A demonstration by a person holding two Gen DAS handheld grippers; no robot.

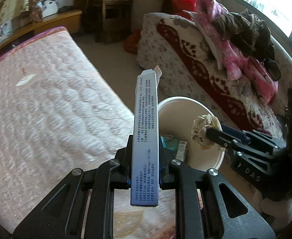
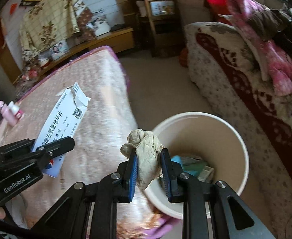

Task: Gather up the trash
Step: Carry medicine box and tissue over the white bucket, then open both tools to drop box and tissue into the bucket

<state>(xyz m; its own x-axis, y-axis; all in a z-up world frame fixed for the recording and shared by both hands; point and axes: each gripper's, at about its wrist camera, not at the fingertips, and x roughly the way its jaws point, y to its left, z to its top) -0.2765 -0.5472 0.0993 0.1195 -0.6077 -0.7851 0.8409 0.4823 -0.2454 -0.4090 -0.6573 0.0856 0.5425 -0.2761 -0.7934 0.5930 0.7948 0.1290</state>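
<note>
My left gripper (image 1: 145, 149) is shut on a long white-and-blue medicine box (image 1: 146, 135), held edge-up over the bed's edge beside the bin. The same box (image 2: 63, 123) shows in the right wrist view with a torn top flap, in the left gripper (image 2: 54, 149). My right gripper (image 2: 148, 159) is shut on a crumpled beige tissue wad (image 2: 146, 155) at the near rim of a cream round trash bin (image 2: 231, 139). In the left wrist view the wad (image 1: 203, 131) hangs over the bin (image 1: 185, 107), held by the right gripper (image 1: 211, 134). The bin holds some packaging.
A bed with a pink quilted cover (image 1: 46, 103) lies to the left, with pink small bottles (image 2: 12, 111) on it. A sofa with a red-patterned blanket (image 1: 205, 69) and piled clothes (image 1: 241, 43) stands right of the bin. Bare floor (image 2: 155, 83) runs between them. Wooden shelves (image 2: 159, 16) stand at the back.
</note>
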